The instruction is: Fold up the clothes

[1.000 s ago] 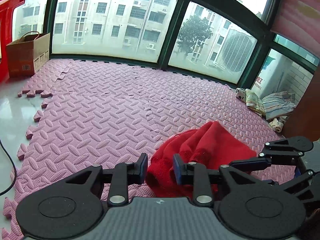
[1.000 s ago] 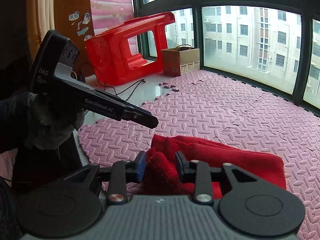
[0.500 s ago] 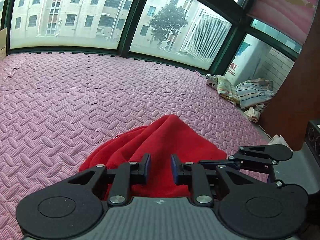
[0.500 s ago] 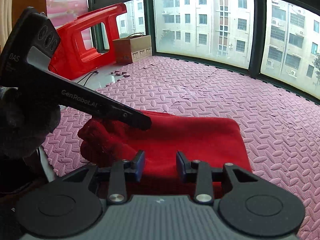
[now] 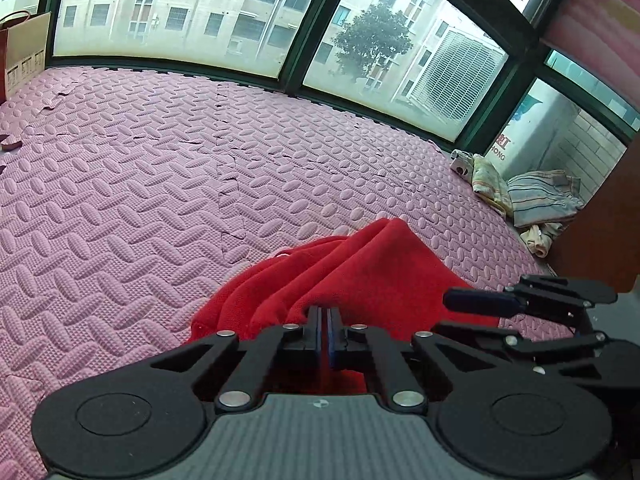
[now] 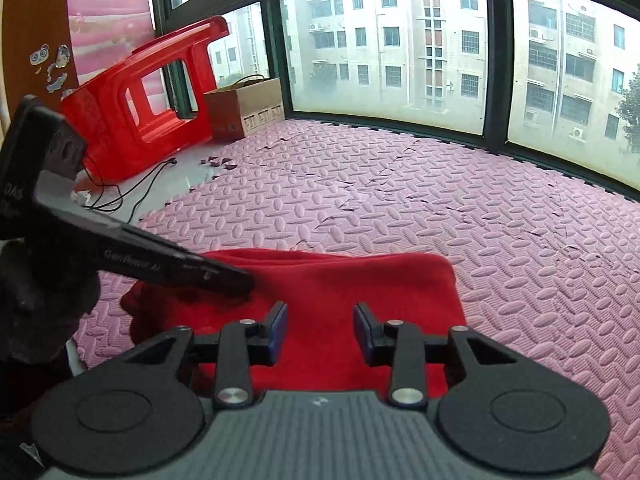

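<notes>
**Red garment pinched at one edge: risks to the fold**

Red garment (image 5: 360, 280) is shown lying on the pink foam mat (image 5: 160, 184), near the mat's edge closest to the cameras and well apart from the window side. In the right wrist view the garment (image 6: 340, 300) appears as a broad, partly flattened rectangle, bunched at its left end. The left gripper (image 5: 324, 320) is seen with its jaws drawn narrow, a ridge of the red cloth caught between them. The right gripper (image 6: 320, 330) is held with its jaws wide, nothing between them, just over the near part of the cloth.

Several failures can be anticipated. Only a thin ridge is pinched, so the cloth may slip out if it is pulled sharply, or a single layer may be lifted while the layers beneath are left behind. Because the right side is not gripped, a one-sided pull is likely to drag the whole garment across the mat and skew the fold. The bunched left end may be trapped inside the fold as a lump. The two grippers are close together, so contact between them is possible.
</notes>
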The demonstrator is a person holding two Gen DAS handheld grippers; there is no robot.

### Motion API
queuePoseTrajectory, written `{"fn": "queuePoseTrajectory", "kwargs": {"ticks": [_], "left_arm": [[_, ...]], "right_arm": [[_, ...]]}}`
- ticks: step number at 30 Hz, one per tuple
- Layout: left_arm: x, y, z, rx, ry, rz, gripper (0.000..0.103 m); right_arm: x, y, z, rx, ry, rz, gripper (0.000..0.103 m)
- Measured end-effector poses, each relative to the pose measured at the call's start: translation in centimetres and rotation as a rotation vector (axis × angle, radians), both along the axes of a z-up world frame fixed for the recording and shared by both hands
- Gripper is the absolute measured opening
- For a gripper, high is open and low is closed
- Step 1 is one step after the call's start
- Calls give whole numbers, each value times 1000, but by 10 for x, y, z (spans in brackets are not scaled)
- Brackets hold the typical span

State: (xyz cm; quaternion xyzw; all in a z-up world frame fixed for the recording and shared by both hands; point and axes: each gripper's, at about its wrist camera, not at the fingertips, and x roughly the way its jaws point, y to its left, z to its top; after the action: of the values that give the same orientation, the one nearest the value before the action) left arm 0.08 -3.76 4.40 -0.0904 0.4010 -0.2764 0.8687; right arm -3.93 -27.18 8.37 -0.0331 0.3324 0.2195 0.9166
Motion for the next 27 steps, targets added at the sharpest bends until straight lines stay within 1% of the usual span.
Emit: {"fn": "queuePoseTrajectory", "kwargs": {"ticks": [3,4,7,8,11,14,16,17,19,21,24,27], "left_arm": [[0,0,0,3,-1,-1,5],[0,0,0,4,-1,-1,5],[-1,-1,-1,11,-4,-2,5],[-1,-1,-1,16,-6,-4,5],[0,1,-3,10,-4,-6,5],[-1,4,-1,-14,3,-11,5],[-6,6,4,-16,-13,-16,6],[-8,6,7,-16,-23,-19,6],[-13,9,11,-12,-35,-15,6],[-17,12,13,-7,-49,-5,6],[-17,14,12,-3,-53,-2,6],[-16,15,9,1,-50,-3,6]], "right_arm": [[26,-2,-4,-36,6,-21,36],[41,-2,-9,-50,15,-28,36],[67,4,-21,-85,57,-32,36],[73,7,-26,-104,82,-30,36],[75,8,-30,-108,85,-33,36],[66,9,-22,-112,64,-33,36],[48,13,-9,-111,38,8,37],[40,15,-5,-98,33,28,39],[21,21,4,-70,31,74,40],[1,29,9,-62,14,122,43],[-26,40,11,-78,-26,164,44],[-45,44,12,-115,-86,156,44]]}}
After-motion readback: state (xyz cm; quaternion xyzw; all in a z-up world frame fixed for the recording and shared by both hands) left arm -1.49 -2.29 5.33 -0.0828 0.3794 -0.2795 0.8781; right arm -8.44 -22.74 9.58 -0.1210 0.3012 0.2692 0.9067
